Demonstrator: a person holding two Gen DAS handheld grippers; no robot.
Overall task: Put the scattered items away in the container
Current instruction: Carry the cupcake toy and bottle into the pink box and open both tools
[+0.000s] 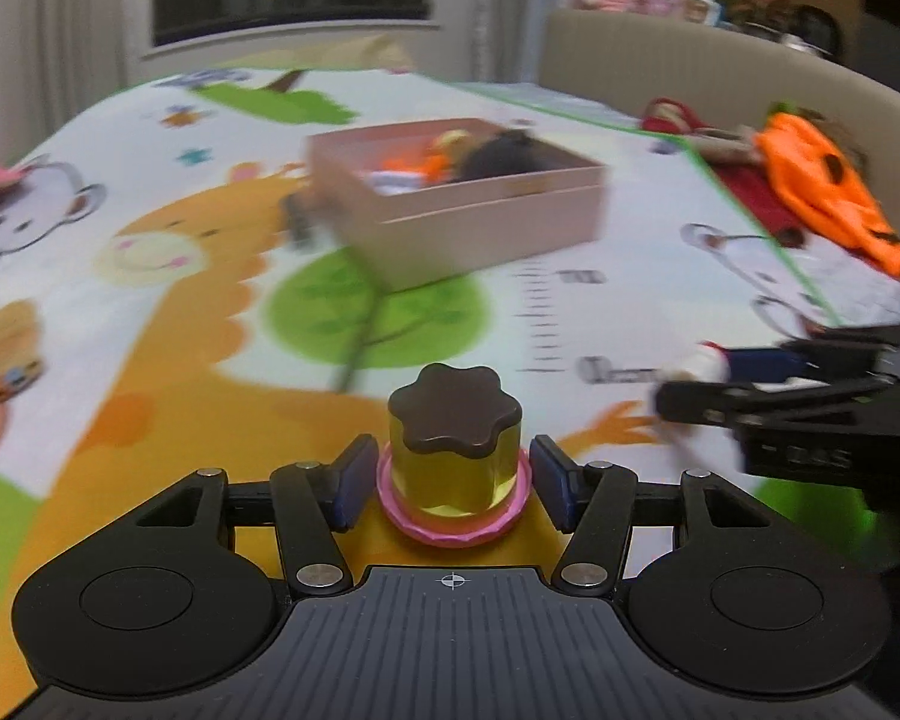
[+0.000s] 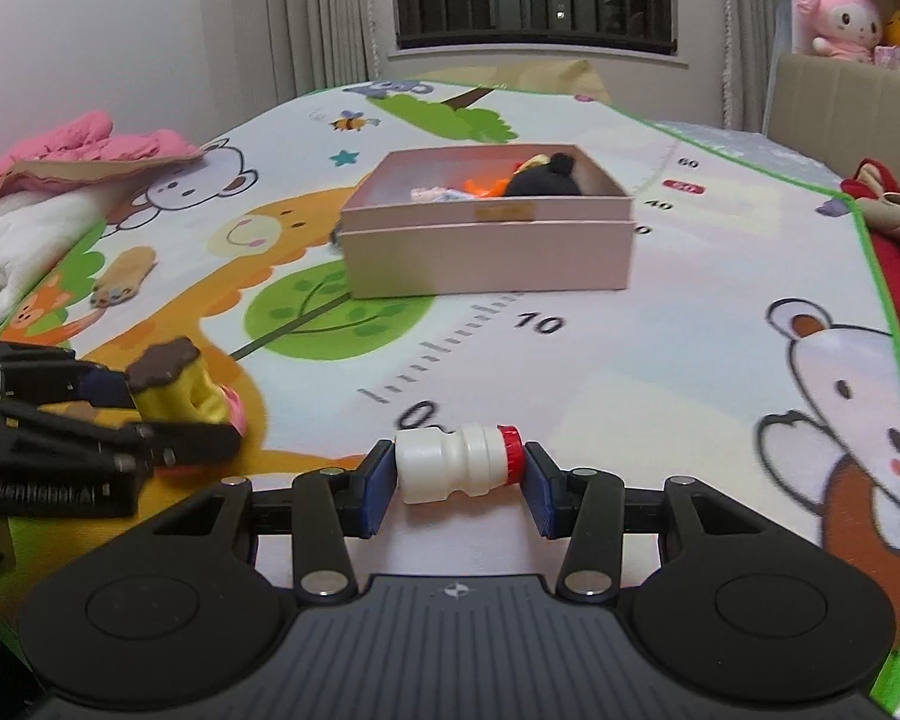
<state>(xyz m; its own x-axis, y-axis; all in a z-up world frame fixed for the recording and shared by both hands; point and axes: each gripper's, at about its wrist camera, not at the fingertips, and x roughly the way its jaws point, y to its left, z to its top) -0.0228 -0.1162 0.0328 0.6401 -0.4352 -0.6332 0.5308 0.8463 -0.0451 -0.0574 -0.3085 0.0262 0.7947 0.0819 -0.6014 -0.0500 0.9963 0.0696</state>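
Left wrist view: the left gripper [image 1: 453, 483] sits at lower centre, its ribbed blue pads [image 1: 349, 483] spread, not touching the toy pudding [image 1: 455, 456] between them: a glossy yellow cylinder with a scalloped brown top on a pink fluted base. The matte pink cardboard box [image 1: 480, 222], rectangular, stands blurred at upper centre on the cartoon-printed play mat [image 1: 150, 276]. A crumpled orange cloth [image 1: 828, 192] lies at right.

Right wrist view: the right gripper [image 2: 457, 480], lower centre, has its pads touching both ends of a small white ridged plastic bottle [image 2: 450, 468] with a red cap, lying sideways. The box [image 2: 492, 228] stands above centre, holding a black fuzzy item [image 2: 543, 180]. Pink quilted fabric [image 2: 90, 144] bunches at upper left.
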